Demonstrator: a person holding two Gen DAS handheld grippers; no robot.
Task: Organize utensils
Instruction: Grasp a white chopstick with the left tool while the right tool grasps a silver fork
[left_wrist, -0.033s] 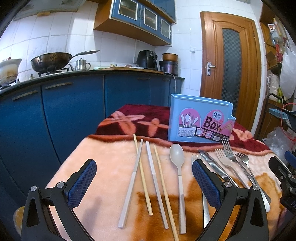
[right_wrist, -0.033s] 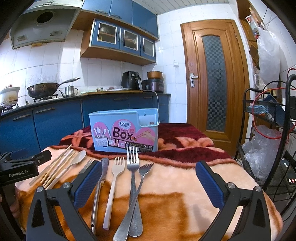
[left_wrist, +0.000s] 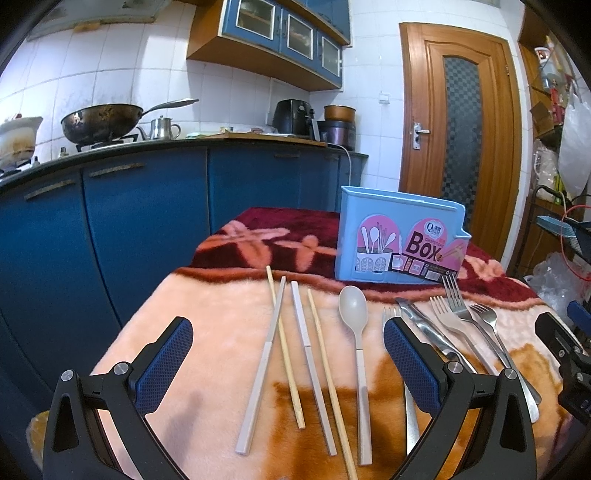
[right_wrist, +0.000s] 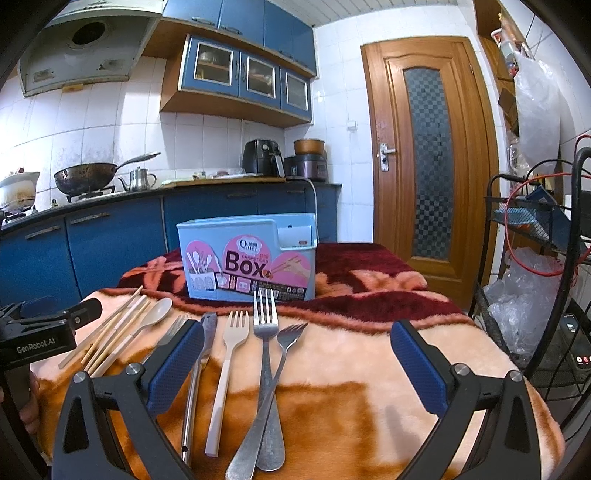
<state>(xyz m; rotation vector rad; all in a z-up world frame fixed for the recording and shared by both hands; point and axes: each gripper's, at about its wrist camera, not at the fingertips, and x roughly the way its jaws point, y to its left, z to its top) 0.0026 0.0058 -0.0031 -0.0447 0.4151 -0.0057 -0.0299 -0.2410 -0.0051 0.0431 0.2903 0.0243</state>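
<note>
both tools spread wide and empty: left tool (left_wrist: 288, 363) over chopsticks (left_wrist: 291, 347) and spoon (left_wrist: 356, 332), right tool (right_wrist: 297, 363) over forks (right_wrist: 266, 332). blue box (right_wrist: 247, 258) upright near desk's (right_wrist: 351, 369) far edge.

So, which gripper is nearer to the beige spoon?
Left. The left gripper has the spoon lying between its fingers; the right gripper is off to the spoon's right, over the forks.

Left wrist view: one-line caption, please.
Open left gripper hovers over chopsticks and a spoon lying before the blue utensil box.
</note>
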